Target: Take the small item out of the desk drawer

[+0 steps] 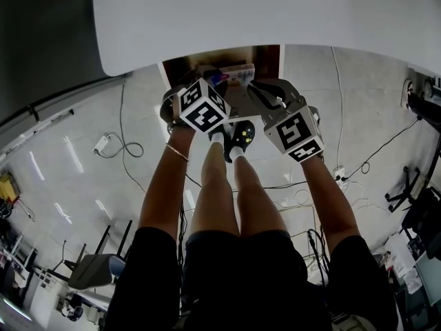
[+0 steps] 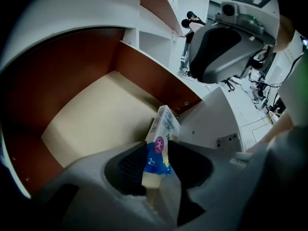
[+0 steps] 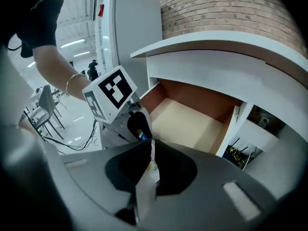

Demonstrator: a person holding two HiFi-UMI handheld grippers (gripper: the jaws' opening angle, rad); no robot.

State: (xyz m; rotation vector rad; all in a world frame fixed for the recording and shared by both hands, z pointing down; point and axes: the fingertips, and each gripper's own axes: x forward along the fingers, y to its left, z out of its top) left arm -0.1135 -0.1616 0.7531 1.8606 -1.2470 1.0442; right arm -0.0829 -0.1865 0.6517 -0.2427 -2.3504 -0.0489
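Observation:
The desk drawer (image 1: pixel 180 68) stands pulled out under the white desktop (image 1: pixel 275 12); its pale floor (image 2: pixel 91 114) is bare. A small white box (image 2: pixel 164 124) with a pink and blue end hangs over the drawer's front. My left gripper (image 2: pixel 156 150) is shut on its blue end. In the head view the box (image 1: pixel 238 74) pokes out from the left gripper (image 1: pixel 219 79) toward the right gripper (image 1: pixel 257 87). The right gripper (image 3: pixel 150 153) shows only a narrow slit between its jaws, pressing on nothing. It faces the left gripper (image 3: pixel 140 129) and the drawer (image 3: pixel 192 124).
My legs and dark shoes (image 1: pixel 240 136) are right below the drawer. Cables and a power strip (image 1: pixel 103 143) lie on the floor. An open side shelf (image 3: pixel 269 124) sits right of the drawer. A tall white cabinet (image 3: pixel 130 28) and a brick wall (image 3: pixel 216 8) stand behind the desk.

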